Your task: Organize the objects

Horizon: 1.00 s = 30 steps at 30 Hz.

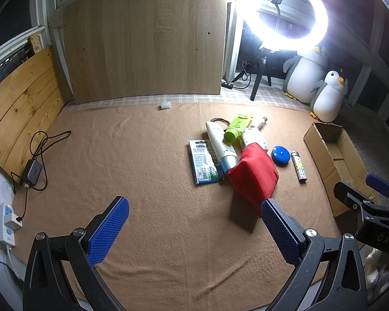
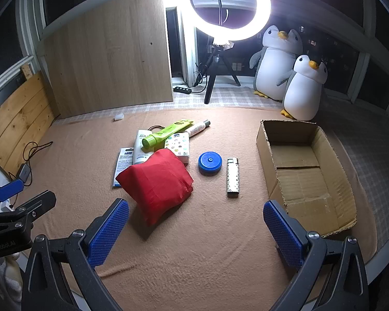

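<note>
Your left gripper hangs above the tan blanket with its blue-padded jaws spread wide and nothing between them. Your right gripper is the same: jaws wide apart, empty, poised over the blanket.

Take the red cloth pouch as your landmark. It is the nearest item to both grippers, lying just beyond the left finger of your right gripper. To its right, apart from it, sits a round blue lidded tin, and just right of that a patterned lighter lies lengthwise. Further right, well clear of the pouch, an open cardboard box rests on the blanket with its flaps open and its inside bare.

Tucked under the pouch's left edge is a flat blue-and-white blister pack. Behind the pouch a white tube with blue lettering lies partly beneath it, and a green tube rests across the white one. A small white packet with coloured dots touches the pouch's far side, and a slim white spray bottle lies beyond that. A dark loop, maybe a hair tie, peeks out behind the tubes.

Farther back, a small white block sits alone near the blanket's edge. Past it stand a wooden panel, a lit ring light on a tripod, and two plush penguins.
</note>
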{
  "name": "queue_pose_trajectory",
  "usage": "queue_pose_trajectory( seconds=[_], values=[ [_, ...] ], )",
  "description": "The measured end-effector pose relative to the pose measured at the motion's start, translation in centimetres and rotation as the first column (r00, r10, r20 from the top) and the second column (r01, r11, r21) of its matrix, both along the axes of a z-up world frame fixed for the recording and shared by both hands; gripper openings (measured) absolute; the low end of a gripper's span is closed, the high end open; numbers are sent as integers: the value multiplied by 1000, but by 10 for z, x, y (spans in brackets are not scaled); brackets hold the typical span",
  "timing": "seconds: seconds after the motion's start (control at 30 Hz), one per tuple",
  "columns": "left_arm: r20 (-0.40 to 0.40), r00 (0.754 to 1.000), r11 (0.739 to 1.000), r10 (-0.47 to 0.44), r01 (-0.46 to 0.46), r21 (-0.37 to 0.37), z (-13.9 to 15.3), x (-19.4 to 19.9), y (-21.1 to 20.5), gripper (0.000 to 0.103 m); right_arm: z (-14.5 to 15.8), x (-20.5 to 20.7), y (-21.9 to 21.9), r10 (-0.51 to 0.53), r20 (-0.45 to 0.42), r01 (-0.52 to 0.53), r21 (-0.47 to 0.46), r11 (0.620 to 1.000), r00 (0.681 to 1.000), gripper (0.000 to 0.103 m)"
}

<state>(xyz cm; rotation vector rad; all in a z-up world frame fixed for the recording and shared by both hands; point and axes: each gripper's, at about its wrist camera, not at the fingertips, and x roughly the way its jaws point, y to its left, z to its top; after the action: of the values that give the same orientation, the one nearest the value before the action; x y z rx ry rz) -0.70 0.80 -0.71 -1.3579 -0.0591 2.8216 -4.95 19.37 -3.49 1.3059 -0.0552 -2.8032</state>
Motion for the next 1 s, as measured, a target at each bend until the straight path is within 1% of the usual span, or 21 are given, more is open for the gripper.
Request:
queue_pose_trajectory(
  seconds=[1.0],
  values=[
    [3,1000,1000,-7,7,-3,-3,-4,2,103,-5,-8,-3,-6,32,7,-17,1000,999,102]
  ],
)
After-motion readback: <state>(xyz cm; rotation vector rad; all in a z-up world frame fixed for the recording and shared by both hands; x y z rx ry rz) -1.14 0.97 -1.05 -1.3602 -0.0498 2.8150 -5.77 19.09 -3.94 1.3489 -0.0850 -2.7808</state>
